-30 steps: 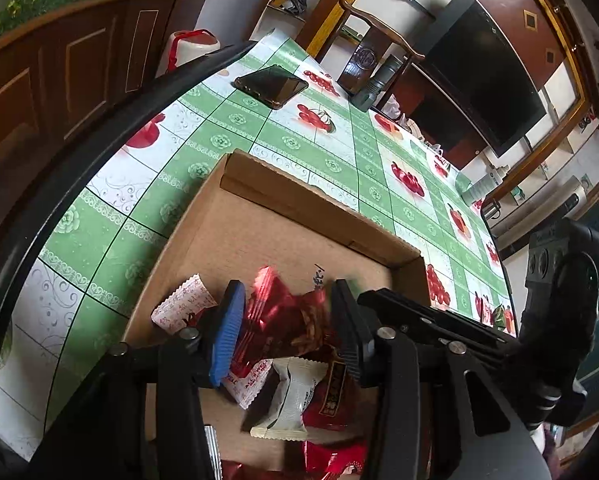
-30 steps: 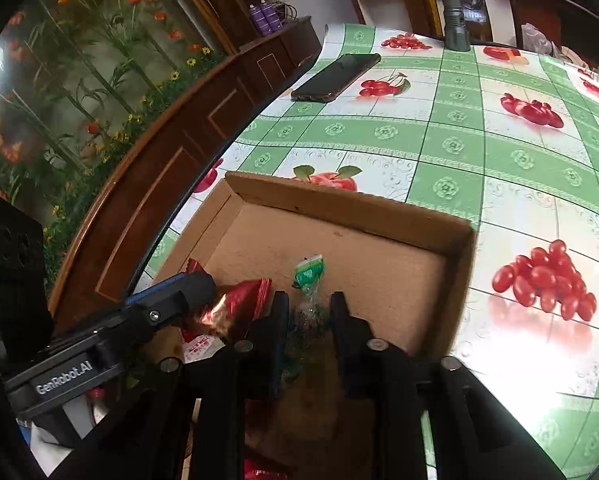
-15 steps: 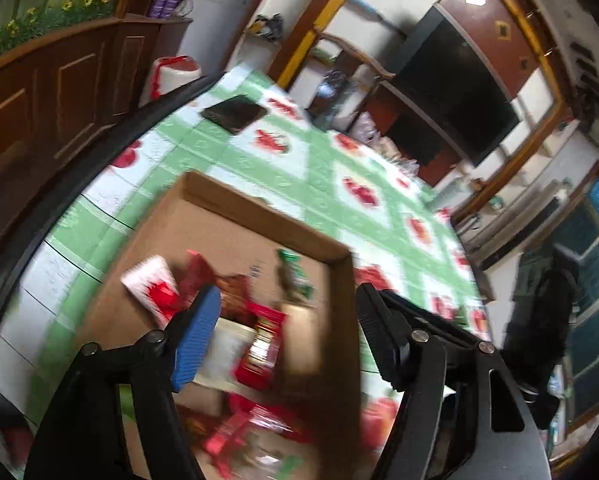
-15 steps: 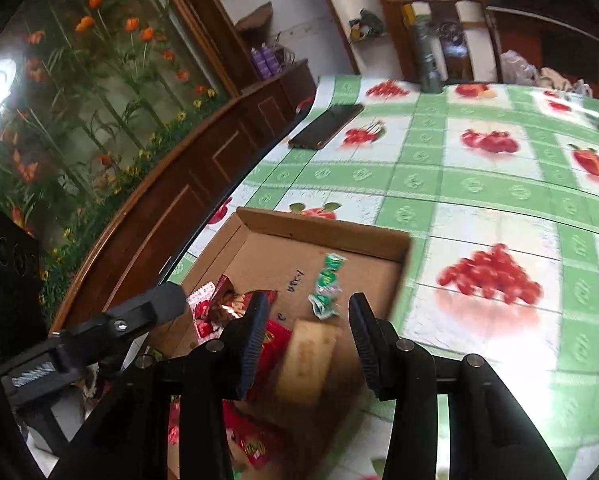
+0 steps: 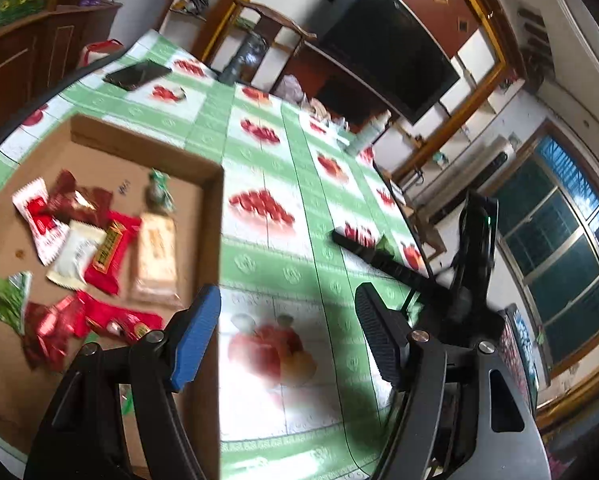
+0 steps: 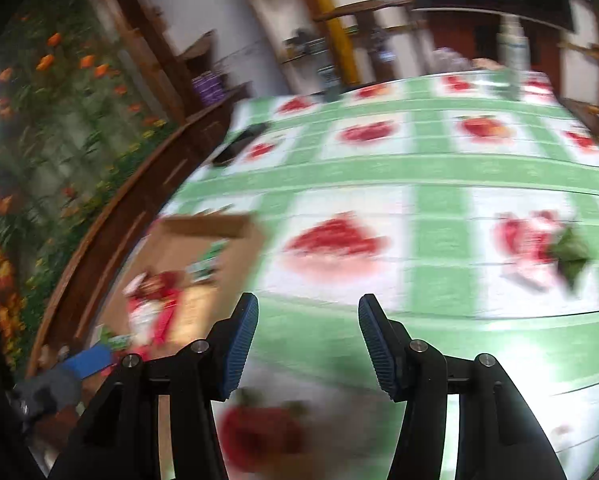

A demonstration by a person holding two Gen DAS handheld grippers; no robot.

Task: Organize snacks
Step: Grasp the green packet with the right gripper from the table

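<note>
A shallow cardboard box [image 5: 147, 148] lies on the green fruit-print tablecloth and holds several wrapped snacks: red packets [image 5: 111, 248], a white one [image 5: 75, 252], a beige bar [image 5: 155, 256] and a green candy [image 5: 159, 192]. The box also shows blurred in the right wrist view [image 6: 207, 226]. My left gripper [image 5: 287, 332] is open and empty, above the cloth just right of the box. My right gripper [image 6: 305, 340] is open and empty over the cloth. A small green-wrapped snack [image 6: 571, 256] lies on the cloth to the right, and also shows in the left wrist view [image 5: 383, 244].
A dark phone [image 5: 137, 74] lies at the far end of the table. A grey flashlight-like cylinder [image 5: 243, 56] and a white bottle [image 5: 369, 132] stand near the far edge. A wooden chair [image 5: 271, 16] and a TV [image 5: 391, 56] are beyond.
Both grippers let go of their snacks into the box, opened wide and swung right, away from the box and over the tablecloth.
</note>
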